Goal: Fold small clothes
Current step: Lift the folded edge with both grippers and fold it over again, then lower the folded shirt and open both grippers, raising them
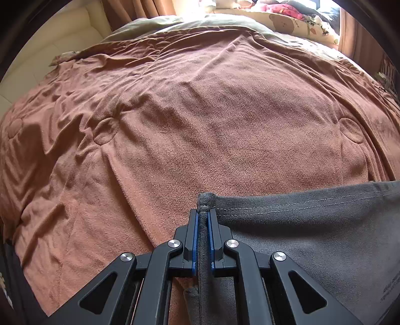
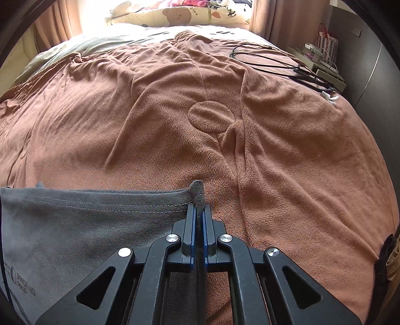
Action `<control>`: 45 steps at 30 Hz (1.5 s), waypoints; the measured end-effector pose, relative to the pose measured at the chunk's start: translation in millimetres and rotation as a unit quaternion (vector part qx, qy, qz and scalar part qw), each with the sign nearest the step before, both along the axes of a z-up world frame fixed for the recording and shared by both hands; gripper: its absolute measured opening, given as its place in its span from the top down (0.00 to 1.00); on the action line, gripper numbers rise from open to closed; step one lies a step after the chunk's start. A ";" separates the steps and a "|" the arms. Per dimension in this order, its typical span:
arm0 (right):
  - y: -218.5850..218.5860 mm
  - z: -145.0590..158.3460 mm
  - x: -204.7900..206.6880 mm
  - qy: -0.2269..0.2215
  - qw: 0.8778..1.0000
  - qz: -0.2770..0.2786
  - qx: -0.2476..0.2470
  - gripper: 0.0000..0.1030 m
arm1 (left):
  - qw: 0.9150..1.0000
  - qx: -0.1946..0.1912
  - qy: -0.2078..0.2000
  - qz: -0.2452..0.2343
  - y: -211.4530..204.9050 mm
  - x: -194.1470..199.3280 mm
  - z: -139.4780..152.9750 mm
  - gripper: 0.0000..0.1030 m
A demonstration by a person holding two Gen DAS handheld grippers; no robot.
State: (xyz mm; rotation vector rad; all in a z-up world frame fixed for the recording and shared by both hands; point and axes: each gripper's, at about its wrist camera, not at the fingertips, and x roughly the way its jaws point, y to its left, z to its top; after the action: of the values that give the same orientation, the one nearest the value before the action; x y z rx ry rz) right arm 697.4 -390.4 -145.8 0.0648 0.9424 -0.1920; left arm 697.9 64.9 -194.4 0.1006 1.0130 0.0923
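A small grey garment [image 1: 312, 230] with a stitched hem is stretched above the brown blanket [image 1: 200, 112]. My left gripper [image 1: 204, 212] is shut on the garment's left corner, whose tip pokes out past the blue pads. In the right wrist view the same grey garment [image 2: 87, 220] runs off to the left, with printed lettering near its lower edge. My right gripper [image 2: 198, 206] is shut on its right corner, with a small tuft of cloth sticking up above the fingertips. The hem hangs taut between the two grippers.
The brown blanket [image 2: 225, 150] covers a bed and is creased, with round quilted marks. A black cable [image 2: 275, 60] lies at the bed's far right, beside a shelf with small items [image 2: 322, 67]. Patterned pillows [image 2: 180, 15] and curtains stand at the head.
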 end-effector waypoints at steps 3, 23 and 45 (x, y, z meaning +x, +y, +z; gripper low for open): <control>-3.7 0.0 1.8 -0.003 1.000 -0.004 0.008 0.99 | 1.000 0.006 -0.004 -0.001 -2.3 0.0 4.0 0.93; 9.6 -10.6 23.6 0.019 1.000 -0.011 -0.013 0.99 | 1.000 0.014 0.013 0.023 3.3 9.2 -11.1 0.89; -17.8 70.5 -103.9 -0.027 0.996 0.022 0.081 0.42 | 0.998 -0.012 -0.035 0.055 32.1 -96.7 92.0 0.23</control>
State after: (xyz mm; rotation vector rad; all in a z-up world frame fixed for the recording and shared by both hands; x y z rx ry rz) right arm 593.5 -408.2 -75.3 0.1975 0.9023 -0.0725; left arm 601.2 97.1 -102.4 0.0197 0.9488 0.1821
